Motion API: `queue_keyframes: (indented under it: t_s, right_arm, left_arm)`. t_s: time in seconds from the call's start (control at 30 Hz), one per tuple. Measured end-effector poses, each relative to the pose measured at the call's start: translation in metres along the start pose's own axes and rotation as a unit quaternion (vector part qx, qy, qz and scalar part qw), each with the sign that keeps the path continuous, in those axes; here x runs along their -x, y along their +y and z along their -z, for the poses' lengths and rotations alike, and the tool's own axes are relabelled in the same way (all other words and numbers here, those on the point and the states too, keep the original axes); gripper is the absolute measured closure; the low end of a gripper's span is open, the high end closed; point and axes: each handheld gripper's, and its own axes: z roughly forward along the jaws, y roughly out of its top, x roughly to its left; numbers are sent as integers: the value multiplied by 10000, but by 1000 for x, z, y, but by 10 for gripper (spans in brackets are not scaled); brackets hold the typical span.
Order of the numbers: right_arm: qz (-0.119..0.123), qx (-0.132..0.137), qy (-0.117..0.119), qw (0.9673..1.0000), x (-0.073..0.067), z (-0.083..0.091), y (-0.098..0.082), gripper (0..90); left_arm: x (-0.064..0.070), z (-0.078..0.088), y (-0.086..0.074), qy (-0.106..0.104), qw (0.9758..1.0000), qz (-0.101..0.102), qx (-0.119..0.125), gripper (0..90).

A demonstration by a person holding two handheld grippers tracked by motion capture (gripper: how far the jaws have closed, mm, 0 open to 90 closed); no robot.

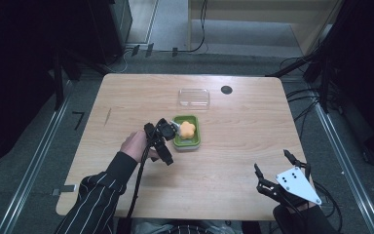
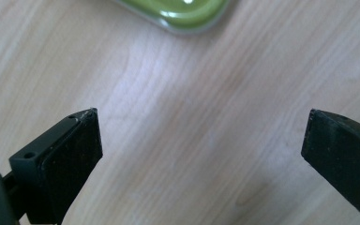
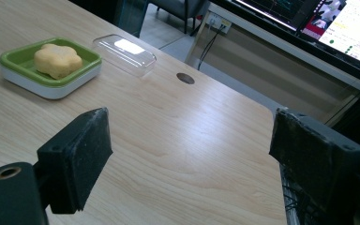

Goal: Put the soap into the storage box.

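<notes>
A green dish (image 1: 187, 144) on a white base sits mid-table and holds a yellow flower-shaped sponge (image 1: 188, 129). My left gripper (image 1: 159, 141) is just left of the dish, tipped down at the wood, held by a hand. In the left gripper view this left gripper (image 2: 200, 117) is open wide over bare table, with the dish edge (image 2: 187, 11) at the top. My right gripper (image 1: 272, 163) stands open near the front right corner. The right gripper view shows its jaws (image 3: 190, 122) spread apart with nothing between them, and the dish (image 3: 51, 80) and sponge (image 3: 57, 60) far off.
A clear plastic lid (image 1: 194, 97) lies behind the dish, also seen as the lid (image 3: 124, 54) in the right gripper view. A dark round hole (image 1: 226, 89) is in the tabletop near the back. Bare wood stretches between the dish and the right gripper.
</notes>
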Motion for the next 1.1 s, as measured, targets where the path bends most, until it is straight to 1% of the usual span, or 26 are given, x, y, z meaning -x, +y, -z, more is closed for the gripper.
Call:
queue_keyframes:
  t_s: [0.03, 0.1, 0.17, 0.2, 0.23, 0.27, 0.3, 0.33, 0.37, 0.4, 0.43, 0.47, 0.5, 0.53, 0.57, 0.67, 0.7, 0.8, 0.83, 0.87, 0.9, 0.97, 1.0, 1.03, 1.07, 1.1]
  right_arm:
    - [-1, -2, 1, 10000, 0, 0, 0, 134]
    - [-4, 1, 9, 10000, 0, 0, 0, 134]
    - [-11, 2, 5, 10000, 0, 0, 0, 133]
    - [1, 1, 3, 10000, 0, 0, 0, 133]
    - [1, 1, 3, 10000, 0, 0, 0, 133]
    - [10, 0, 12, 10000, 0, 0, 0, 133]
    - [10, 0, 12, 10000, 0, 0, 0, 133]
    - [-1, -2, 8, 10000, 0, 0, 0, 133]
    - [11, -5, 10, 10000, 0, 0, 0, 133]
    - [11, -5, 10, 10000, 0, 0, 0, 133]
    - [33, 5, 19, 10000, 0, 0, 0, 134]
    - [33, 5, 19, 10000, 0, 0, 0, 134]
    - [11, -2, 8, 10000, 0, 0, 0, 133]
    - [32, 7, 24, 10000, 0, 0, 0, 133]
    - [31, 2, 18, 10000, 0, 0, 0, 133]
    - [31, 0, 19, 10000, 0, 0, 0, 133]
    - [32, 4, 17, 10000, 0, 0, 0, 133]
    - [21, 2, 11, 10000, 0, 0, 0, 133]
    - [10, -3, 4, 10000, 0, 1, 0, 133]
    - [10, -3, 4, 10000, 0, 1, 0, 133]
    - [12, -6, 5, 10000, 0, 1, 0, 133]
    - [1, 5, -5, 10000, 1, 1, -1, 134]
    - [2, 7, -6, 10000, 1, 1, -1, 133]
    - [4, 9, -7, 10000, 1, 1, -1, 133]
    - [5, 9, -8, 10000, 1, 1, -1, 134]
    - [12, 8, 0, 10000, 1, 1, -1, 133]
  left_arm:
    - [4, 1, -6, 1, 10000, 2, -13, 0]
    - [5, 1, -8, 2, 10000, 17, 16, 0]
    - [9, 1, -14, 14, 10000, 15, -18, 0]
    - [13, 1, -20, -14, 10000, 28, -54, 0]
    - [13, 1, -20, -14, 10000, 28, -54, 0]
    - [17, -1, -27, -5, 9999, 53, -112, 0]
    - [17, -1, -27, -5, 9999, 53, -112, 0]
    - [18, -2, -31, -31, 9999, 73, -131, 0]
    - [21, -5, -38, -65, 9997, 60, -210, 0]
    - [21, -5, -38, -65, 9997, 60, -210, 0]
    - [23, -7, -46, -68, 9997, 104, -214, 0]
    - [23, -7, -46, -68, 9997, 104, -214, 0]
    - [25, -7, -50, -69, 9996, 154, -205, 0]
    - [28, -9, -56, -91, 9995, 143, -271, 0]
    - [28, -9, -56, -91, 9995, 143, -271, 0]
    - [32, -9, -68, -142, 9992, 139, -351, 0]
    - [32, -8, -71, -146, 9992, 137, -348, 0]
    - [34, -10, -81, -128, 9992, 257, -284, 0]
    - [34, -10, -81, -128, 9992, 257, -284, 0]
    - [34, -11, -85, -145, 9991, 241, -315, 0]
    - [36, -14, -88, -167, 9988, 270, -384, 0]
    - [37, -17, -92, -181, 9986, 266, -417, 0]
    - [38, -19, -94, -200, 9984, 330, -409, 0]
    - [38, -20, -95, -210, 9984, 289, -445, 0]
    - [38, -21, -96, -224, 9984, 304, -426, 0]
    - [38, -21, -96, -261, 9981, 291, -477, 0]
